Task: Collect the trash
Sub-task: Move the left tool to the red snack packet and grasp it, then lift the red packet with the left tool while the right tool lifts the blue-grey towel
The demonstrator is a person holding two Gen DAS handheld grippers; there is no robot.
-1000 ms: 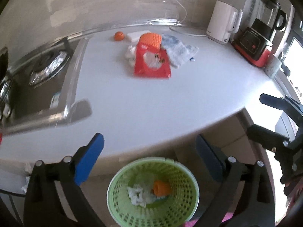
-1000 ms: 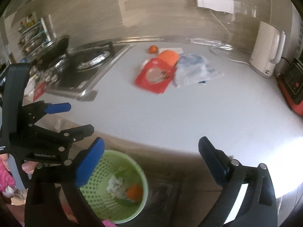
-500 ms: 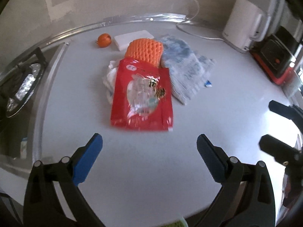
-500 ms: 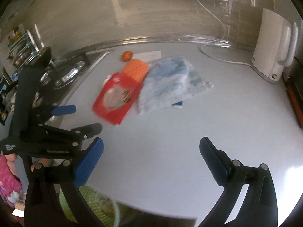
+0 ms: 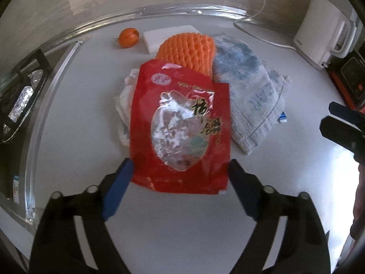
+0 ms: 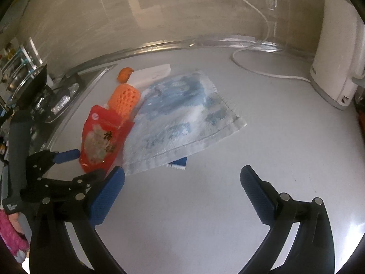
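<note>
Left wrist view: left claw [image 5: 180,173], jaws apart and just closing, straddles the near edge of the red packet [image 5: 180,127]; its long axis runs straight ahead. Right claw [image 6: 182,182], apart, sits farther off on the surface [image 6: 262,125].

Left hand-held gripper [image 5: 180,171] narrowing around red packet [image 5: 180,127]

This is a home kitchen: a white counter [image 5: 182,228] below the gripper, a gas stove [image 5: 18,96] to its left, a kettle [image 6: 337,57] far right.
</note>
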